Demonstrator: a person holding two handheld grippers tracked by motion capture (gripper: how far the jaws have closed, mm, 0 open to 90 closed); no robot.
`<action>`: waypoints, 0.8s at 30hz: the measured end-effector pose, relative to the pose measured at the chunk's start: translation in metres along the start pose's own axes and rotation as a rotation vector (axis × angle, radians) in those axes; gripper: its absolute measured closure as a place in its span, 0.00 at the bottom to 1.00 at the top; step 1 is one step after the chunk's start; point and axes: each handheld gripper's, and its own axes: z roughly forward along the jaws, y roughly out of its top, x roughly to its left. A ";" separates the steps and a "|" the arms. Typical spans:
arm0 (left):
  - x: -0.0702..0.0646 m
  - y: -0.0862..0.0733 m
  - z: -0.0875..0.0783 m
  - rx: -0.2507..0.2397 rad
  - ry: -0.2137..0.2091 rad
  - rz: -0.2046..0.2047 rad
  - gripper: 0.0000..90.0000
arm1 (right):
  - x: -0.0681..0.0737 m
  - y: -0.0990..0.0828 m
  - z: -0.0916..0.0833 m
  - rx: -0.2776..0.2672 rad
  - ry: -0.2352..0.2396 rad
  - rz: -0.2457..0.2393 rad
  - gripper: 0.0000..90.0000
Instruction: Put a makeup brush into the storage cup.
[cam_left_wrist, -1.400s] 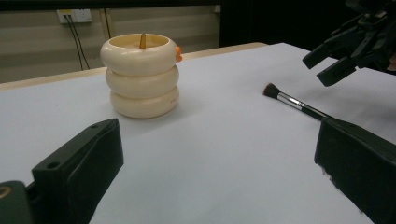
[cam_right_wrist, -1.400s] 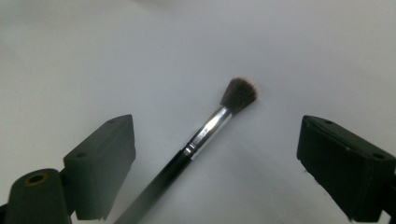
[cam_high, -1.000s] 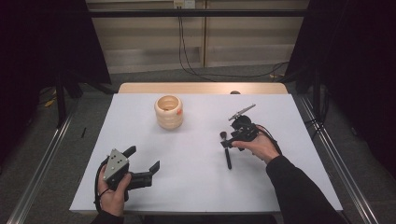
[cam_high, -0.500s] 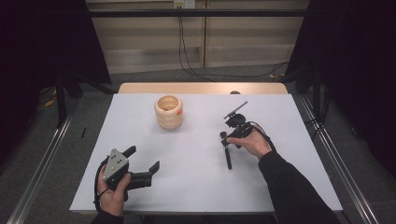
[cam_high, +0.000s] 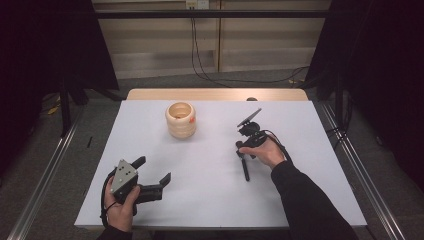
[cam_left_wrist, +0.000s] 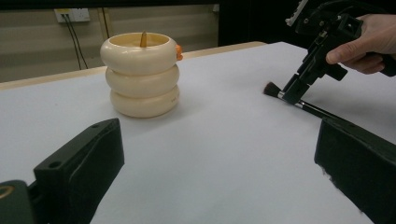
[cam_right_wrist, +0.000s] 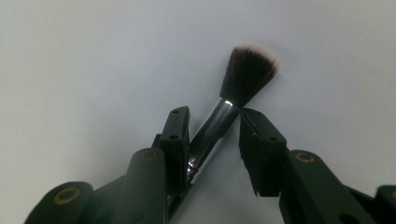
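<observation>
On the white table (cam_high: 210, 200), right of centre:
Brush (cam_right_wrist: 233, 93): lies flat, bristles toward the far edge, handle toward me.
My right gripper (cam_right_wrist: 215, 135): jaws straddle the silver ferrule (left jaw touching, right jaw just clear), not clamped.
My left gripper (cam_high: 152, 172): jaws spread wide, holding nothing, near the front-left corner.
Ringed cream holder (cam_left_wrist: 140, 74): upright, far centre, well apart from both.

A cream ringed holder (cam_high: 181, 120) sits on the white table (cam_high: 210, 190); the brush (cam_right_wrist: 233, 93) has dark, pale-tipped bristles.
</observation>
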 end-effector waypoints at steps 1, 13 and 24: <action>0.000 0.000 0.000 -0.001 0.001 0.001 0.02 | 0.000 0.000 0.000 0.000 -0.004 -0.002 0.73; 0.001 0.000 0.000 0.002 -0.001 -0.001 0.02 | 0.001 0.002 0.000 0.042 -0.056 0.002 0.86; 0.002 -0.001 -0.001 0.005 -0.001 -0.014 0.02 | 0.000 0.003 0.000 0.035 -0.051 -0.023 0.87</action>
